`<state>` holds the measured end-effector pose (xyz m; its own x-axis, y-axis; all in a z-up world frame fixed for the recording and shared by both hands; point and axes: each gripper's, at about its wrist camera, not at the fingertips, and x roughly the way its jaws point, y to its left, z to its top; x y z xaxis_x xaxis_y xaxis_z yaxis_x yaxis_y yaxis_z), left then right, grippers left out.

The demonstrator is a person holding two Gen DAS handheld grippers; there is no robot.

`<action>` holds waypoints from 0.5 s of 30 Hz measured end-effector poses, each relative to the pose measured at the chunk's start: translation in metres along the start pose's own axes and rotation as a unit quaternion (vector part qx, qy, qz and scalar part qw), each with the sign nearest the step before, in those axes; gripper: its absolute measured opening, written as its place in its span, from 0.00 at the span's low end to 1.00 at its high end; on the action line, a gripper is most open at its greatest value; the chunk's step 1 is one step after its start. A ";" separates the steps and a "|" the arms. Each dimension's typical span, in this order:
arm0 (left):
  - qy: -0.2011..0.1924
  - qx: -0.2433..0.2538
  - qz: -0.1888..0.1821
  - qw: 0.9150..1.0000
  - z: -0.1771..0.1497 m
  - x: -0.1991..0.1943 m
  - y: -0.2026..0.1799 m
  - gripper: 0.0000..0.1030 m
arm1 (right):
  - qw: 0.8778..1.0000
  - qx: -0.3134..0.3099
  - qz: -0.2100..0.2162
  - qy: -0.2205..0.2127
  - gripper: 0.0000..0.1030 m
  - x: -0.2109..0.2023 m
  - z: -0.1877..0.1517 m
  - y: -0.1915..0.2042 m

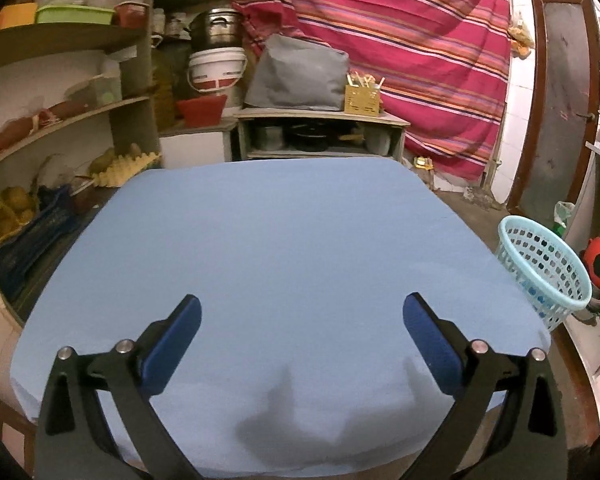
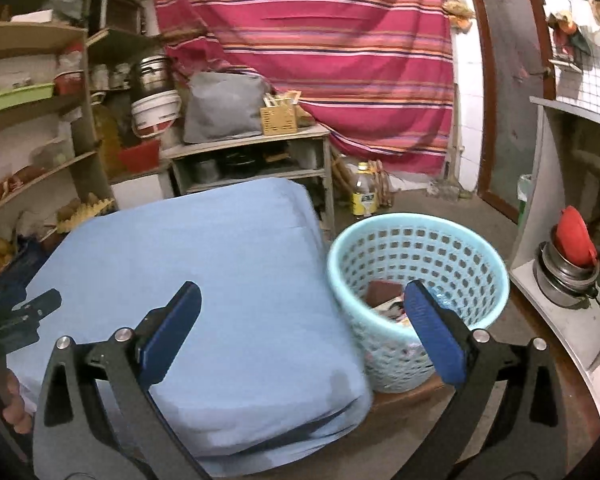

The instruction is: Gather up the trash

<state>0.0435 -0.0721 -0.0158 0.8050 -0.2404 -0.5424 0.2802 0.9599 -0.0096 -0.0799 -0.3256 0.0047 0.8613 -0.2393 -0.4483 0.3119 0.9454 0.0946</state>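
Note:
A light blue perforated basket [image 2: 452,240] stands on a low wooden surface at the right of the blue-covered table [image 2: 204,264]. Trash [image 2: 386,298] lies inside it: a brown piece and printed wrappers. My right gripper [image 2: 302,330] is open and empty, above the table's right edge, its right finger over the basket. My left gripper [image 1: 300,338] is open and empty above the bare blue table [image 1: 292,236]. The basket [image 1: 540,268] shows at the right edge of the left wrist view. The left gripper shows at the far left of the right wrist view [image 2: 24,312].
Cluttered shelves [image 1: 60,120] stand left of the table. A low cabinet [image 2: 252,160] with a grey cover and a striped red curtain [image 2: 320,48] are behind. A yellow-labelled bottle [image 2: 364,194] stands on the floor. A counter with metal pots [image 2: 568,276] is at the right.

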 end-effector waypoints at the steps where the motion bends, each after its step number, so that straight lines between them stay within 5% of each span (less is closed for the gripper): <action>1: -0.003 -0.003 0.004 1.000 -0.004 -0.005 0.005 0.96 | 1.000 0.001 0.003 -0.003 0.96 -0.002 -0.003 0.005; 15: -0.056 -0.004 0.023 0.998 -0.034 -0.034 0.030 0.96 | 0.999 -0.019 0.016 -0.036 0.96 -0.021 -0.030 0.050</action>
<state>0.0063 -0.0299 -0.0263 0.8705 -0.2097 -0.4453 0.2375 0.9714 0.0068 -0.0944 -0.2662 -0.0077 0.8972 -0.2234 -0.3811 0.2705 0.9599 0.0740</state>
